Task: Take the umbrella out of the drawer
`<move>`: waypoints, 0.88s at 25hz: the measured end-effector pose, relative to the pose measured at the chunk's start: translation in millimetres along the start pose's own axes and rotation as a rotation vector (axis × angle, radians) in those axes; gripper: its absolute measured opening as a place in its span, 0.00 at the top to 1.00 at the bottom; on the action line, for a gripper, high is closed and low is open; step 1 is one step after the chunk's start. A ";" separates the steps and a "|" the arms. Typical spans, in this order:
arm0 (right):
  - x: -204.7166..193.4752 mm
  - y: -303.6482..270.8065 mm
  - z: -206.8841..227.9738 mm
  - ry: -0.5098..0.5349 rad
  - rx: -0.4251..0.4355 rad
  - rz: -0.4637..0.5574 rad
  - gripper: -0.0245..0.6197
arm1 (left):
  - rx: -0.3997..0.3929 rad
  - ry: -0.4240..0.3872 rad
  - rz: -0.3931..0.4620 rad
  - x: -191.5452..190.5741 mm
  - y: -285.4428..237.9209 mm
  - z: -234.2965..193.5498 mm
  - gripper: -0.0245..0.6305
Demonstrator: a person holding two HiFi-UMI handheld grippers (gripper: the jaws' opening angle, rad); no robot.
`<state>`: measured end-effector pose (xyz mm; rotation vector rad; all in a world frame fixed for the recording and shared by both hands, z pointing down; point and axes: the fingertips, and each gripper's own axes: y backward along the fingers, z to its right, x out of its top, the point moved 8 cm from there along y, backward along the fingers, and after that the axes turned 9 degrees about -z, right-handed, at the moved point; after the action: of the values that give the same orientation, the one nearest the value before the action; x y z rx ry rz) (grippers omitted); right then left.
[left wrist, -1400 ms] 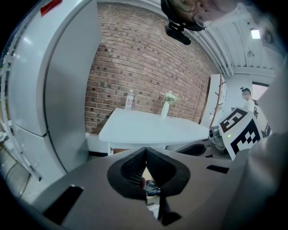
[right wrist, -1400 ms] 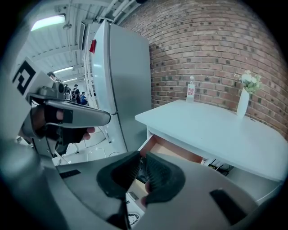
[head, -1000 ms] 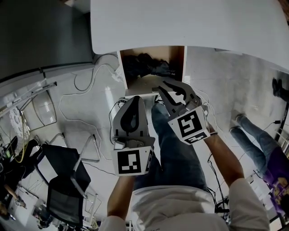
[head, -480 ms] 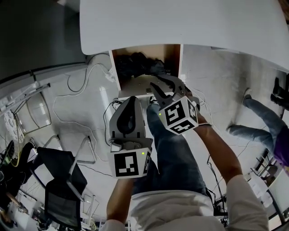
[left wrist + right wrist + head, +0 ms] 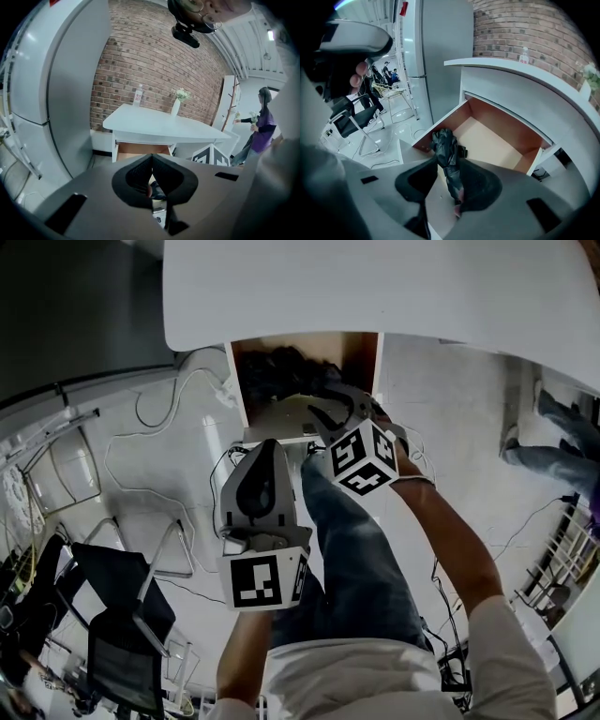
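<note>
A black folded umbrella point(image 5: 444, 149) lies in the open wooden drawer point(image 5: 497, 140) under the white table point(image 5: 375, 287). In the head view the umbrella point(image 5: 286, 367) is a dark bundle at the drawer's back. My right gripper point(image 5: 447, 159) hangs over the drawer's front with the umbrella running between its jaws. They have just been opening and stand apart, and a gap shows on the left side. In the head view the right gripper point(image 5: 339, 405) reaches over the drawer front point(image 5: 239, 381). My left gripper point(image 5: 267, 446) waits below it, its jaws point(image 5: 151, 157) meeting at the tips with nothing in them.
A tall grey cabinet point(image 5: 70, 84) stands left of the table, which carries a bottle point(image 5: 138, 96) and a vase of flowers point(image 5: 177, 104). Black chairs point(image 5: 117, 615) and cables point(image 5: 159, 418) lie on the floor at left. Another person point(image 5: 558, 442) stands at right.
My right gripper has sunk toward the drawer, up the head view, and its jaws have spread. The left gripper has hardly moved.
</note>
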<state>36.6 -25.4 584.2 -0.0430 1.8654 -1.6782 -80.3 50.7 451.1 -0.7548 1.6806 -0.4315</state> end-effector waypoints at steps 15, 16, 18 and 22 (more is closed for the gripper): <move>-7.1 -55.6 7.5 0.114 0.026 -0.146 0.65 | -0.011 0.005 -0.026 6.2 -9.4 -5.1 0.93; -7.6 -59.6 7.9 0.117 0.027 -0.154 0.65 | -0.014 0.001 -0.025 6.7 -9.5 -5.6 0.93; -9.2 -65.8 9.8 0.125 0.022 -0.167 0.64 | -0.022 -0.001 -0.021 7.0 -10.4 -5.8 0.93; -7.8 -75.1 14.1 0.135 0.018 -0.178 0.63 | -0.019 -0.004 -0.023 7.9 -13.0 -8.7 0.93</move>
<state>21.4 -49.0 655.7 -0.0929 1.9960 -1.8589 -86.3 35.0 456.0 -0.7890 1.6763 -0.4300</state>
